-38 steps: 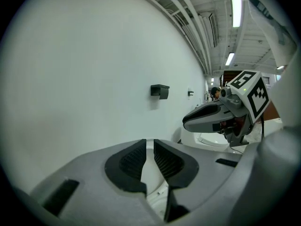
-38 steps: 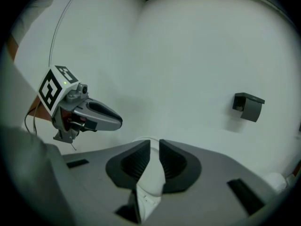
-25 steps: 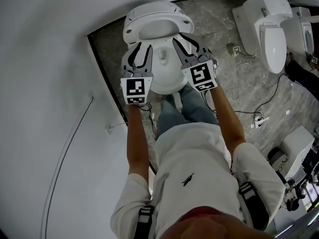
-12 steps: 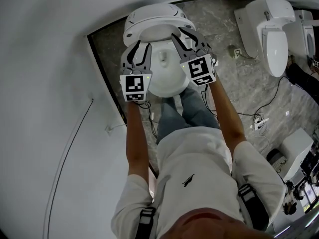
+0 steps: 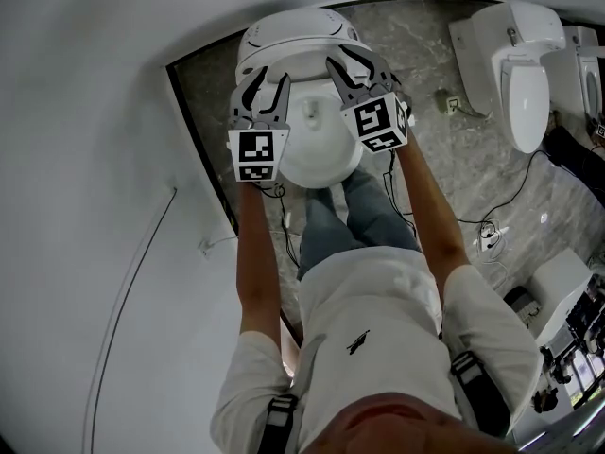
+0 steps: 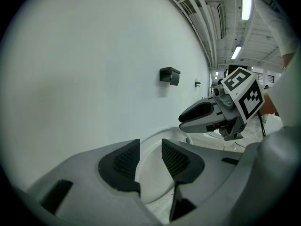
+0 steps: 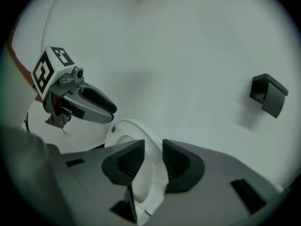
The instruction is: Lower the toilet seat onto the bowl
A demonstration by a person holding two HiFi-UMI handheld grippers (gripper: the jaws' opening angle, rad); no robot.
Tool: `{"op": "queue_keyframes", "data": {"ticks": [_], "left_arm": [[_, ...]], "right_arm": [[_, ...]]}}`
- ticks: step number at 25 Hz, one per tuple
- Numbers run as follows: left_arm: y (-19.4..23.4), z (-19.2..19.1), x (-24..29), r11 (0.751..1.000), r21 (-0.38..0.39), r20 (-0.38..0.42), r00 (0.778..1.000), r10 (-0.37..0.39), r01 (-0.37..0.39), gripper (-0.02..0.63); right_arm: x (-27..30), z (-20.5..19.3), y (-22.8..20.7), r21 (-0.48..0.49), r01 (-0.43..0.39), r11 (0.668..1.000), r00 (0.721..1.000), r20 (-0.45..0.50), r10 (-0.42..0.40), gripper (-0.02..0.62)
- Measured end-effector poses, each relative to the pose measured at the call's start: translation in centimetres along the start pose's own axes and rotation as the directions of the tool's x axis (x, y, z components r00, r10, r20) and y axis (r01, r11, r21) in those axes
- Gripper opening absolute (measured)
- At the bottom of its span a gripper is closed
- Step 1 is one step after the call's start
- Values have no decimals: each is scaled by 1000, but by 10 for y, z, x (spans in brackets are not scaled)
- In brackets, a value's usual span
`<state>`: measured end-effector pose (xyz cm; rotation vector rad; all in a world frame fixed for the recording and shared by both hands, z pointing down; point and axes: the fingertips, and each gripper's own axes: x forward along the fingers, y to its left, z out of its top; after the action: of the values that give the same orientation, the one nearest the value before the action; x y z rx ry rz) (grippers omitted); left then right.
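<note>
The toilet seat (image 5: 301, 38) is a glossy white oval ring with a smooth rounded rim. It stands raised at the far end of the white bowl (image 5: 317, 149), next to the pale wall (image 5: 95, 159), and does not lie on the bowl. From the head view it looks foreshortened, with its opening showing as a narrow pale ellipse. The right gripper view shows a small round bumper near its upper edge.

The left hand-held gripper (image 5: 261, 81) reaches to the seat's left side. Its jaws have just been opening and stand apart, released. In the left gripper view the seat's white rim (image 6: 151, 173) runs between the dark ribbed pads (image 6: 175, 160).

The right hand-held gripper (image 5: 352, 64) is at the seat's right side with its jaws also apart. In its own view the thin edge of the seat (image 7: 126, 132) passes between its pads (image 7: 175, 163), close along the right one, with no visible clamping.

Each gripper shows in the other's view, hovering level with the seat's top.

A small black bracket (image 6: 170, 75) is fixed on the wall above. The floor (image 5: 425, 159) is grey marble, and another white toilet (image 5: 515, 60) stands well apart at the right.
</note>
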<state>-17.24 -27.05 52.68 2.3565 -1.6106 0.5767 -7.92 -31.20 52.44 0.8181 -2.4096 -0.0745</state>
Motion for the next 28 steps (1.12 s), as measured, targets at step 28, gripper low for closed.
{"op": "queue_keyframes", "data": {"ticks": [28], "left_arm": [[19, -22, 22, 999, 37, -58, 998, 19, -17, 152]], "right_arm": [[3, -22, 2, -32, 59, 998, 998, -31, -60, 75]]}}
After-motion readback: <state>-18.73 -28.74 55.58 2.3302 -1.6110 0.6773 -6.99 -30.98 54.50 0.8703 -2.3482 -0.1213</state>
